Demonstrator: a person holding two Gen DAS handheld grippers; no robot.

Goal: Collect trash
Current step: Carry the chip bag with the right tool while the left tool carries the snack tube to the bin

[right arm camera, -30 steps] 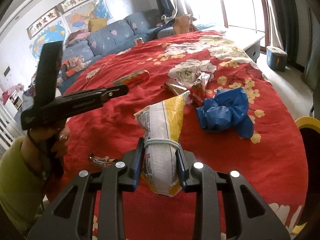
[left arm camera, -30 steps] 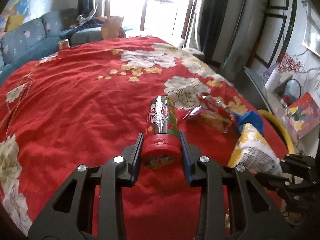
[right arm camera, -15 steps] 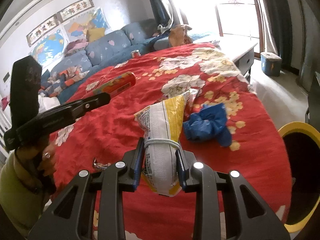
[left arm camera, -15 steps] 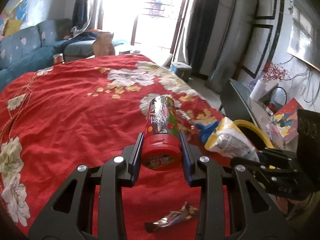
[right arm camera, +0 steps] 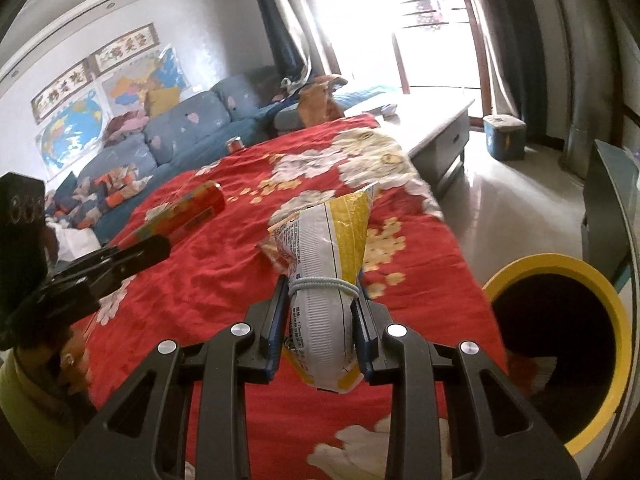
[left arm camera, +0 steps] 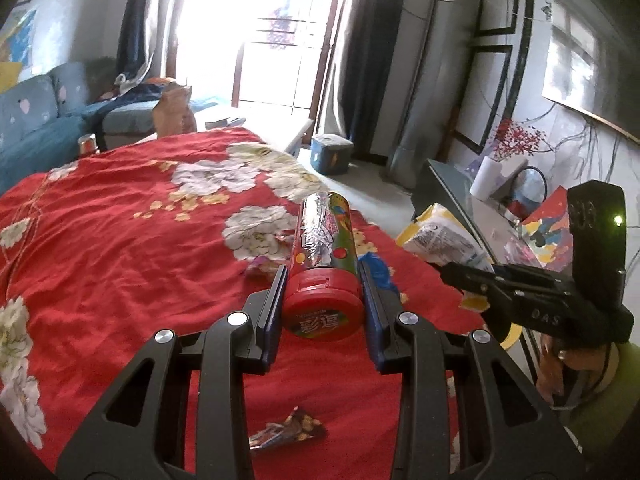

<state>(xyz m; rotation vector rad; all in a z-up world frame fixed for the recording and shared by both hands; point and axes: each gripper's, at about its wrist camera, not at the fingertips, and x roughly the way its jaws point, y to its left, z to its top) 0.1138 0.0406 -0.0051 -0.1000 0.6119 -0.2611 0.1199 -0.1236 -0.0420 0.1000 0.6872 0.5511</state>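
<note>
left tongs (left arm camera: 322, 280) grip candy tube (left arm camera: 323, 248); right tongs (right arm camera: 320, 312) grip snack bag (right arm camera: 326, 280) beside yellow-rimmed bin (right arm camera: 560, 264).

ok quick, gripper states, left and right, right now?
Left gripper: closed on the red-capped foil-printed snack tube.
Right gripper: closed on the yellow-and-white crinkled snack bag.

A: What can't you make out?
B: The yellow-rimmed round bin with a black inside (right arm camera: 560, 356) runs off the right wrist view's lower right, and in the left wrist view only a sliver of its rim (left arm camera: 513, 334) shows behind the right tongs (left arm camera: 456, 272).
A: And the blue crumpled plastic bag (left arm camera: 380, 272)?
B: Mostly hidden behind the red foil-wrapped candy tube with a red cap (left arm camera: 324, 256)
</note>
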